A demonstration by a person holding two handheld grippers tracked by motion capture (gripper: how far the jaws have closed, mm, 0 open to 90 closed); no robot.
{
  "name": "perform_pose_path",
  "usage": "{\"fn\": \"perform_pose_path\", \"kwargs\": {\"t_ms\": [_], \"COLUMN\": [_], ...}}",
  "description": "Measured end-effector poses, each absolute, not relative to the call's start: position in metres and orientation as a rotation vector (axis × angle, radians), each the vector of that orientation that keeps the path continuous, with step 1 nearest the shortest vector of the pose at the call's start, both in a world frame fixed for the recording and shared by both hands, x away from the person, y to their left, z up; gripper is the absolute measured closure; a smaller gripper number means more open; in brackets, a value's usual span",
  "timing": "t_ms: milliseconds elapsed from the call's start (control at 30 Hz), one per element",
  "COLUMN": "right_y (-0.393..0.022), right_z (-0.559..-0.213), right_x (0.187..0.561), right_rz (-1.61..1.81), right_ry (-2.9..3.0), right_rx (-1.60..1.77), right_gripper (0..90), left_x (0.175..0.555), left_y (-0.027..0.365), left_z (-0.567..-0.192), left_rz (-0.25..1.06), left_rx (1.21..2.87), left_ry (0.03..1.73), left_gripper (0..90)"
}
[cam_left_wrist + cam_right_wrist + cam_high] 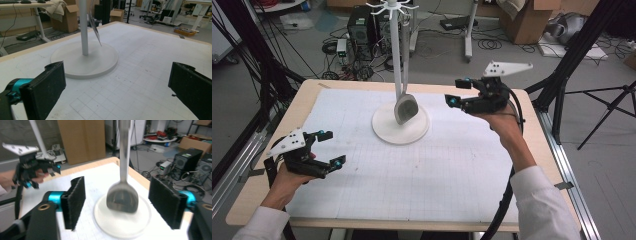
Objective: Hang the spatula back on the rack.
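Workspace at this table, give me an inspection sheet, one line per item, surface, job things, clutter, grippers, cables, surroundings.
Surface: white gridded mat on a wooden table, faintly scuffed.
Job's things: white hanging stand with round base, mid-table; metal spatula hanging from it, blade just above the base.
Clutter: nothing seen on the mat.
Grippers: left gripper open, low over the mat's near-left; right gripper open, raised, facing the spatula with a gap between.
Cables: black cable trails from the right gripper off the near edge.
Surroundings: computer tower, cardboard boxes, loose floor wiring, tripod legs at right.
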State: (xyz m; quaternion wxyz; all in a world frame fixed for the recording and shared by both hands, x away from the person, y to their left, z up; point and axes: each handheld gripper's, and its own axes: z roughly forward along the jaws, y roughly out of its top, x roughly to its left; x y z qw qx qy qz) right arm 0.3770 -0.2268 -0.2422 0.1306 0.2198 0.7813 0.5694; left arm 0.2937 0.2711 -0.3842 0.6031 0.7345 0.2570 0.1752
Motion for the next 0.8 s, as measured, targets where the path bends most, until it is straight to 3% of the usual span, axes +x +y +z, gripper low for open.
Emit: {"fn": "perform_pose_path", "kwargs": {"t_ms": [400,500,600,800], "right_y": [-0.259,-0.262,-0.266,-0.280], "right_z": [-0.297,-0.306,-0.317,-0.347], "right_x": [0.347,0.338,0.326,0.305], "right_rz": [1.638,1.643,1.632,1.628], "right_ry": [2.242,2.233,2.209,2.156], "right_rx": [0.684,0.656,0.644,0.669], "right_gripper": [9.3,9.2,0.3,0.3], "left_x": [0.293,0.293,0.292,0.288], "left_y": [0.272,0.271,0.271,0.271], "left_z": [-0.386,-0.386,-0.385,-0.390], "left_rz": [0.403,0.406,0.411,0.425], "left_rx": [1.693,1.692,1.691,1.685], "left_ry": [0.599,0.599,0.599,0.617], "left_gripper": [1.7,1.7,1.7,1.8]}}
